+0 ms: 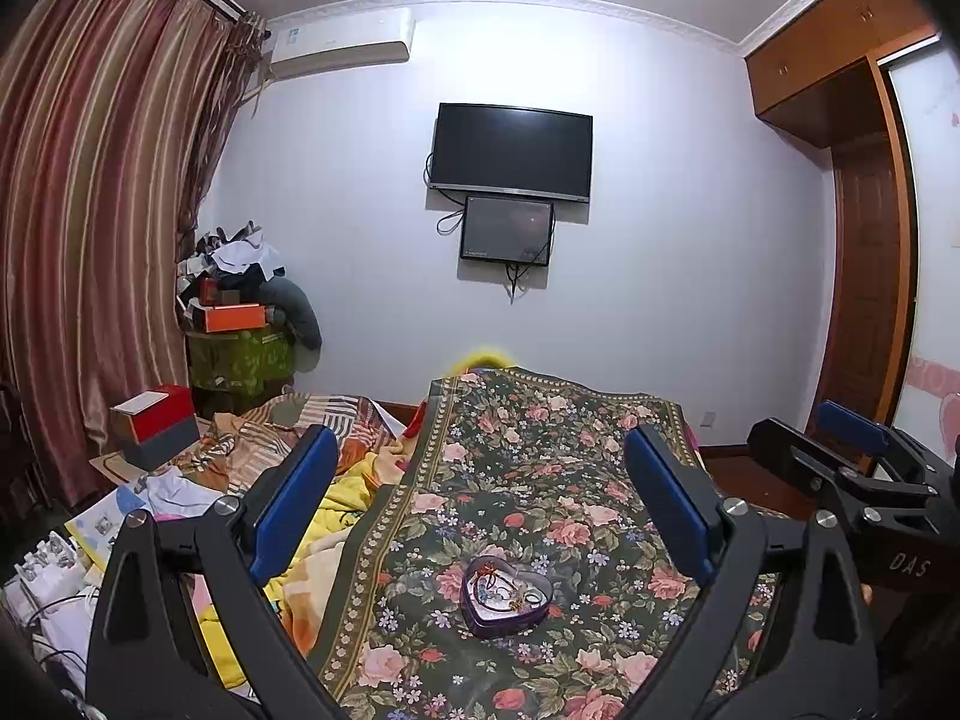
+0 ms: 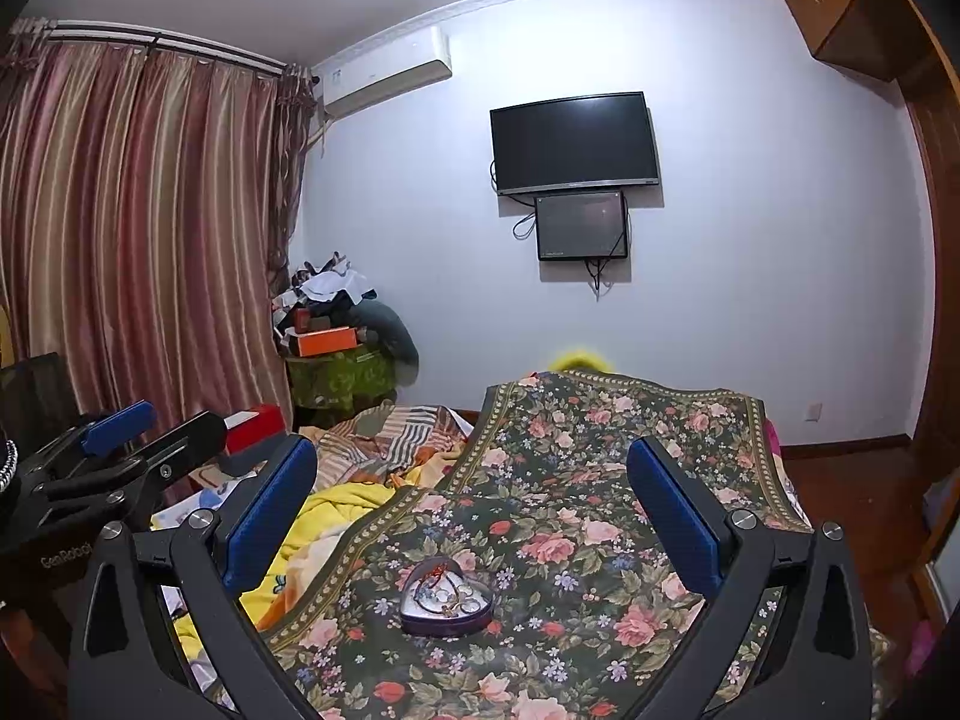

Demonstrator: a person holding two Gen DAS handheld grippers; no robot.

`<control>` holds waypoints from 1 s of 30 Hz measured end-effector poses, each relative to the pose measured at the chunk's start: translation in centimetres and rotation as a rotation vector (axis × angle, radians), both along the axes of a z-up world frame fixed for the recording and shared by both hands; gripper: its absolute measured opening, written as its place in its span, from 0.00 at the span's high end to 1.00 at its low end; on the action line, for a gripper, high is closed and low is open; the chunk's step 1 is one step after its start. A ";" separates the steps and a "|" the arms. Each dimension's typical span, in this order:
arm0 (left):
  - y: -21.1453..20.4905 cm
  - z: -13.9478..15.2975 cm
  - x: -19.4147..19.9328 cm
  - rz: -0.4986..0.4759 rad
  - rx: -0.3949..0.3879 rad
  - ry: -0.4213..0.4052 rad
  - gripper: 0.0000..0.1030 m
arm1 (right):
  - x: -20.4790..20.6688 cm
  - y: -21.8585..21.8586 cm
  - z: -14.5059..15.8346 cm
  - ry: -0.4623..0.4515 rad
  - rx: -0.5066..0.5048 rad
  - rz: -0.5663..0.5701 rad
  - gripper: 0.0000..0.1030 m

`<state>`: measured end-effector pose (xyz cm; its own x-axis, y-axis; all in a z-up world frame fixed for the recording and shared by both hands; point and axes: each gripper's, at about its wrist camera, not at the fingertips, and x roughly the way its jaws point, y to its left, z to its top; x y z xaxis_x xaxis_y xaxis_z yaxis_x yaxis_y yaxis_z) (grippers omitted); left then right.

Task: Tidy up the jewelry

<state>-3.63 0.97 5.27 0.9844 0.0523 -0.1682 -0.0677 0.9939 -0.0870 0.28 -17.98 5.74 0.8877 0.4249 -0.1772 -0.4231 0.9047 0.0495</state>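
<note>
The left hand-held gripper point(image 1: 480, 504) is released, its blue-padded fingers point(image 1: 294, 501) spread wide and holding nothing, and the right hand-held gripper point(image 2: 474, 510) stands the same way, fingers point(image 2: 675, 516) wide apart and bare. Below and between the fingers in both views sits a heart-shaped tin point(image 1: 505, 597), purple-walled and without a lid, with a tangle of jewelry point(image 1: 510, 591) inside: a red cord, rings and small beaded pieces, too small to tell apart. The tin rests on a dark floral cloth point(image 1: 540, 468) with pink roses and a patterned border, spread lengthwise over the bed. To the left of the cloth lie rumpled bedding in yellow point(image 1: 354, 492) and a striped blanket point(image 1: 282, 426), then papers and a red and grey box point(image 1: 157, 426) nearer the striped curtains point(image 1: 90, 210). Farther back, in the corner, a green-covered stand point(image 1: 240, 360) carries an orange box point(image 1: 234, 317) and heaped clothes. On the pale far wall hang a dark television point(image 1: 511, 151) with a smaller screen point(image 1: 507, 231) just under it, cables dangling, and an air conditioner point(image 1: 342, 42) near the ceiling. A wooden wardrobe point(image 1: 840, 54) fills the right side.
</note>
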 end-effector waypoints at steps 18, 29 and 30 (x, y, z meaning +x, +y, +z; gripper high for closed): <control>0.0 -0.5 0.7 0.000 -0.004 0.020 0.03 | 0.2 -0.1 -0.2 0.019 -0.006 0.005 0.00; 0.1 -0.7 0.9 0.002 -0.010 0.030 0.00 | 0.0 0.3 -0.1 0.017 -0.011 0.007 0.00; 0.2 -0.7 0.9 0.002 -0.012 0.031 0.00 | 0.0 0.3 -0.1 0.016 -0.013 0.007 0.00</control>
<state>-2.72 1.14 4.55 0.9785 0.0522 -0.1994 -0.0726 0.9927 -0.0965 0.33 -17.66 5.64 0.8816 0.4290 -0.1968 -0.4290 0.9022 0.0448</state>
